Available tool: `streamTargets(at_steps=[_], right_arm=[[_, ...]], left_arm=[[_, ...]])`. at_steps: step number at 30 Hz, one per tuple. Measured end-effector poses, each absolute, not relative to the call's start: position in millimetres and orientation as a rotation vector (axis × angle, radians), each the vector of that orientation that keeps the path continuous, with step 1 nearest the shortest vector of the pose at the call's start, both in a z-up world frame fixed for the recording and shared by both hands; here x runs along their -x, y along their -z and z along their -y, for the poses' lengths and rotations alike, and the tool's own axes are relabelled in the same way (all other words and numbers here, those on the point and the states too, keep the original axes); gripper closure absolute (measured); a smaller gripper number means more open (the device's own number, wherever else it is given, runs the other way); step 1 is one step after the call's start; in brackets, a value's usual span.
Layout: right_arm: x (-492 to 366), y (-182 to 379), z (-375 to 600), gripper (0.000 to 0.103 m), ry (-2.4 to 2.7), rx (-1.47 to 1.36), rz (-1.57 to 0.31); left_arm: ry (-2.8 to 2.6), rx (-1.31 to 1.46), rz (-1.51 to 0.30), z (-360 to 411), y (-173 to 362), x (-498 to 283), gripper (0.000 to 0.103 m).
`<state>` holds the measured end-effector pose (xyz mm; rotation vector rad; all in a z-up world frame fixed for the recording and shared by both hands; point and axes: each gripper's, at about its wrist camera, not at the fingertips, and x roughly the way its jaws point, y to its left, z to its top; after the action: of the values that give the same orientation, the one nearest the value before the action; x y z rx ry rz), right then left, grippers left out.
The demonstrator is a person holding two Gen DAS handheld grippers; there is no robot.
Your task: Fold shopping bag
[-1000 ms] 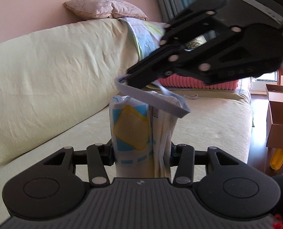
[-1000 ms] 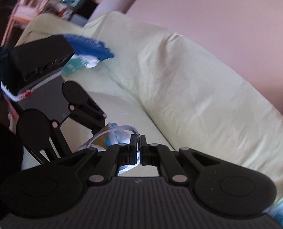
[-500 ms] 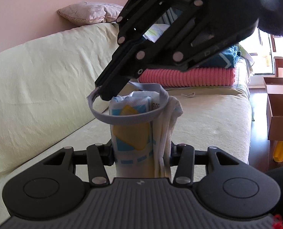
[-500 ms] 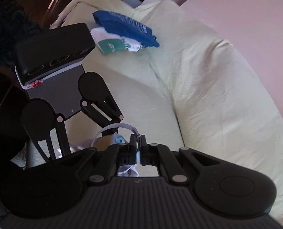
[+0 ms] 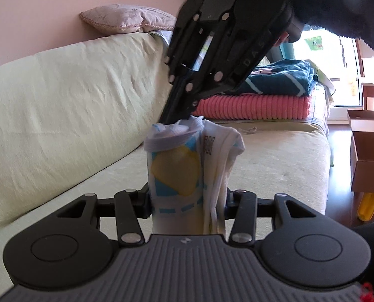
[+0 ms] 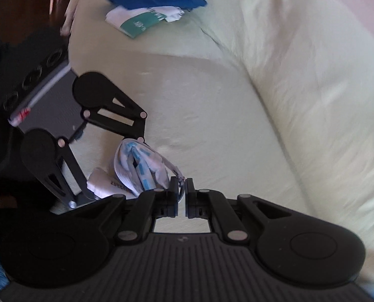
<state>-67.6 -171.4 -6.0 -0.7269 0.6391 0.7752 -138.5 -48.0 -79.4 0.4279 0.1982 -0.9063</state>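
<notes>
The shopping bag is a rolled white bundle with blue and yellow print. My left gripper is shut on it and holds it upright above the sofa. A grey elastic strap lies around the bundle's top end. My right gripper comes down from above and touches that top end. In the right wrist view my right gripper is nearly shut on the thin strap, next to the bundle. The left gripper's arms show at the left.
A cream sofa fills both views. Folded pink and teal blankets lie at its far end, a pink pillow on the backrest. A cardboard box stands on the floor at the right. Blue and green bags lie on the seat.
My right gripper has swung down over the bundle and drawn the strap from a loose loop above it onto the bundle's top. My left gripper has held still.
</notes>
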Motion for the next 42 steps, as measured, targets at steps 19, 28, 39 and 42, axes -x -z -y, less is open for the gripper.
streamTargets(at_steps=[19,28,39,42], right_arm=[[26,-4,212,0.079,-0.803,0.291,-0.703],[21,-8,193,0.079,-0.797,0.353,-0.682],[82,-12,202,0.084,-0.802,0.689,-0.468],[82,-9,187,0.088,-0.832,0.786,-0.442]], left_arm=[[0.912,-0.396,-0.214,43,77,132,0.051],[0.915,-0.379,-0.216,41,77,129,0.051],[0.935,-0.294,-0.245,30,75,115,0.051],[0.942,-0.289,-0.245,28,75,113,0.051]])
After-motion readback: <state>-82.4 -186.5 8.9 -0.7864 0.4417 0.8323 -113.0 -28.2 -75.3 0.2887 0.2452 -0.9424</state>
